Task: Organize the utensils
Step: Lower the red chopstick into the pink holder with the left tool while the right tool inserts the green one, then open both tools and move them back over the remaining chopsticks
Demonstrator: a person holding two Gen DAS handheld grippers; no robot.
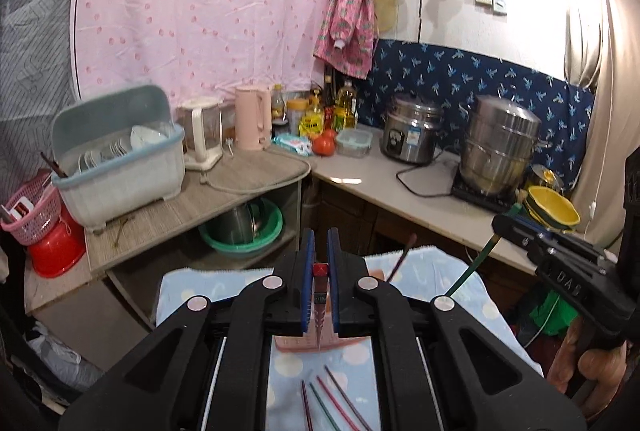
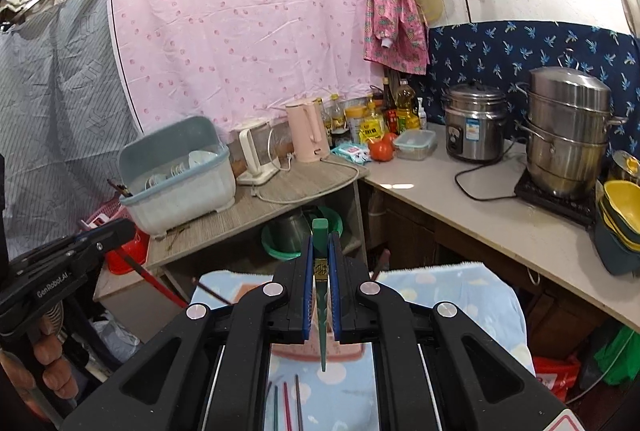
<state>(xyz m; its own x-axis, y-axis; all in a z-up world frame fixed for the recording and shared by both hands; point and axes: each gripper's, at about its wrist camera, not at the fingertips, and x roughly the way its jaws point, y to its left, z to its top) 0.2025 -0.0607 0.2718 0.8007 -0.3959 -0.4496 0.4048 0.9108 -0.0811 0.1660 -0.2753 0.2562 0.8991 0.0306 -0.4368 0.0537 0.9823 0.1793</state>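
In the left wrist view my left gripper [image 1: 320, 243] is shut on a red chopstick [image 1: 320, 295] that hangs tip-down between the blue pads. At the right edge, my right gripper [image 1: 500, 222] is shut on a green chopstick [image 1: 476, 263], with a hand below it. In the right wrist view the right gripper [image 2: 321, 243] clamps the green chopstick [image 2: 322, 311], which points down. At the left, the left gripper [image 2: 126, 229] carries the red chopstick [image 2: 152, 279]. Several more chopsticks [image 1: 332, 403] [image 2: 286, 403] lie on a blue spotted cloth [image 1: 432, 271] [image 2: 460, 291] below both grippers.
A pink object [image 1: 296, 345] lies on the cloth under the grippers. A brown chopstick [image 1: 400, 257] rests at the cloth's far edge. A lidded dish rack [image 1: 120, 167], a pink basket [image 1: 32, 211] and kettles stand on the left shelf. Steel pots [image 1: 500, 143] and yellow bowls [image 1: 554, 207] sit on the right counter.
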